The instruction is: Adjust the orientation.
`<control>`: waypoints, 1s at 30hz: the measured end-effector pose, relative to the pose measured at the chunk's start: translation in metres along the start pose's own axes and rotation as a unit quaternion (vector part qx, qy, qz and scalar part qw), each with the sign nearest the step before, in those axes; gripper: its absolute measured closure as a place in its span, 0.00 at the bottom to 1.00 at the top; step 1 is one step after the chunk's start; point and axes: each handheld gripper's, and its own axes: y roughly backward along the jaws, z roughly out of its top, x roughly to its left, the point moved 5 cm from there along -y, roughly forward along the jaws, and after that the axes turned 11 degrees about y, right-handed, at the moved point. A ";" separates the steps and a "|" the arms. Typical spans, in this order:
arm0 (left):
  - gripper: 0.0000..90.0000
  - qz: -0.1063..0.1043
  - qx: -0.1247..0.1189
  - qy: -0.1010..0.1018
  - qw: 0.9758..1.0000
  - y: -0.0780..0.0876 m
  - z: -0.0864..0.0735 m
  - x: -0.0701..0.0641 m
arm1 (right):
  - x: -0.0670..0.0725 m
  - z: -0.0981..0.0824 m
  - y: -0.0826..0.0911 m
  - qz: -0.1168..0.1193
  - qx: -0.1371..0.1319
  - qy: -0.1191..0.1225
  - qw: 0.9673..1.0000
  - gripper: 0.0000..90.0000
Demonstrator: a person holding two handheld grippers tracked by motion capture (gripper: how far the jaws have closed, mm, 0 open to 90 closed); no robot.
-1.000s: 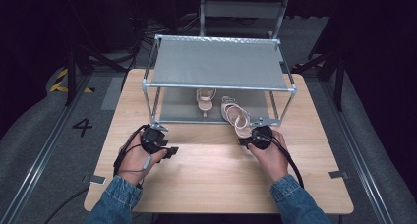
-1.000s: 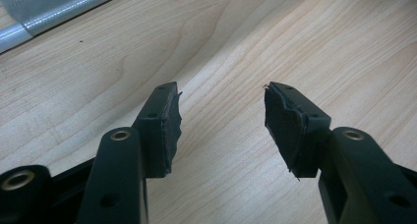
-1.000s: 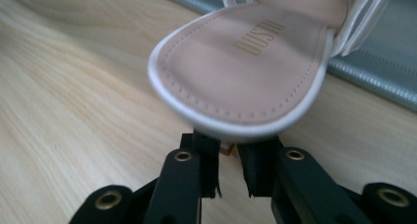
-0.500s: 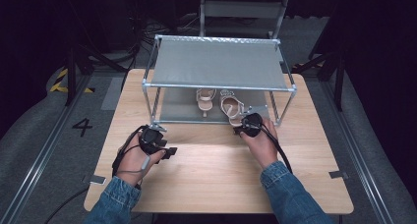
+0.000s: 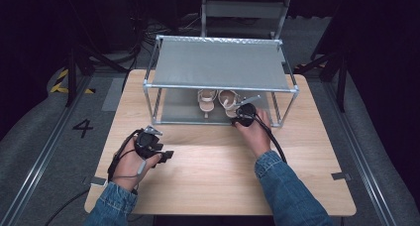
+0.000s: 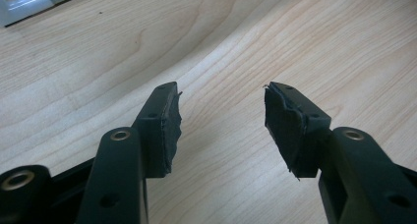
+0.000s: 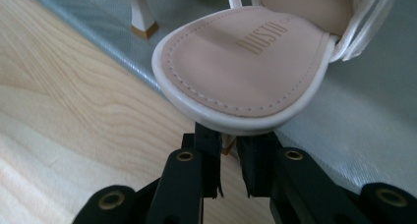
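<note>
Two pale pink sandals stand on the rack's lower shelf. The left sandal (image 5: 206,99) stands free, its heel (image 7: 140,17) at the top of the right gripper view. The right sandal (image 5: 227,98) (image 7: 246,62) is over the shelf's front edge. My right gripper (image 5: 236,116) (image 7: 229,138) is shut on that sandal's thin heel, under the insole, with a hand behind it. My left gripper (image 5: 168,155) (image 6: 221,91) lies open on the wooden table (image 5: 213,166) at the front left, with bare wood between its pads.
The metal shoe rack (image 5: 218,62) stands at the table's far side; its grey top shelf covers most of the lower shelf (image 7: 373,135). Its front posts (image 5: 147,104) flank the opening. A chair (image 5: 242,10) stands behind the table, and cables trail off both grippers.
My right hand has carried the sandal forward and left, from in front of the rack onto the lower shelf beside the other sandal. The left hand has stayed put.
</note>
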 end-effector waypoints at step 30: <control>0.53 0.002 0.001 0.010 1.000 0.002 -0.007 0.006 | 0.005 0.025 -0.038 0.016 -0.032 -0.021 0.999 0.89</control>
